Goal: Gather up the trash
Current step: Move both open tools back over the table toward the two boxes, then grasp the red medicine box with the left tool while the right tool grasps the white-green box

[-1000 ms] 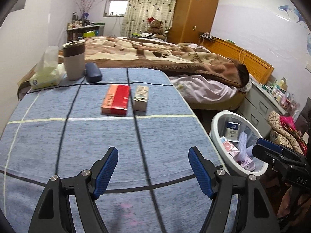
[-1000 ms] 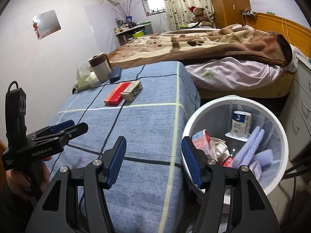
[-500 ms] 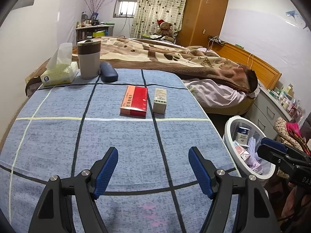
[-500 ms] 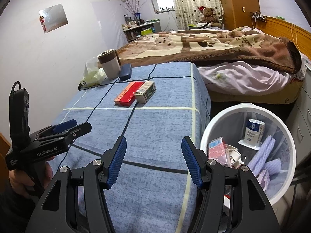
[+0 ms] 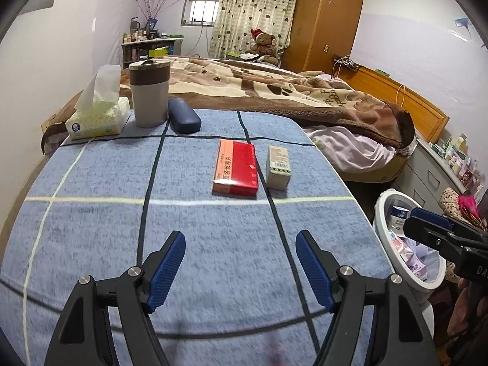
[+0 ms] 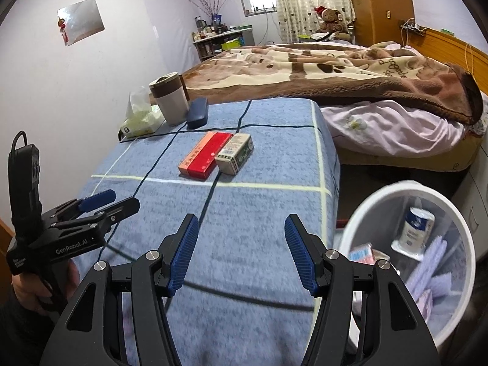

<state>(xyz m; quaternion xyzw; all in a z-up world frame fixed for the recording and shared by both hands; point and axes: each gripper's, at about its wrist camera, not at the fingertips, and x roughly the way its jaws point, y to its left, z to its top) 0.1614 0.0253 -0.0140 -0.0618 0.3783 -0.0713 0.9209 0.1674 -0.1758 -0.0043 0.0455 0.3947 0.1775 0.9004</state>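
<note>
We read "GenRobot.AI" in pale letters along the side of the left gripper (image 6: 105, 206), and "DA" on the right gripper (image 5: 439, 228) where the frame cuts it off. On the brown blanket (image 6: 350, 70) a curved word looks like "together". The red box (image 5: 235, 167) carries a column of characters too small to read.

A tissue box (image 5: 97, 120), a lidded brown-and-grey cup (image 5: 149, 93) and a dark blue case (image 5: 184, 116) are sitting in a row at the far edge of the blue checked tablecloth (image 5: 91, 228). A brown blanket (image 5: 289, 91) is covering the bed beyond. A teddy bear (image 5: 264, 44) is sitting before the curtain (image 5: 253, 9).
</note>
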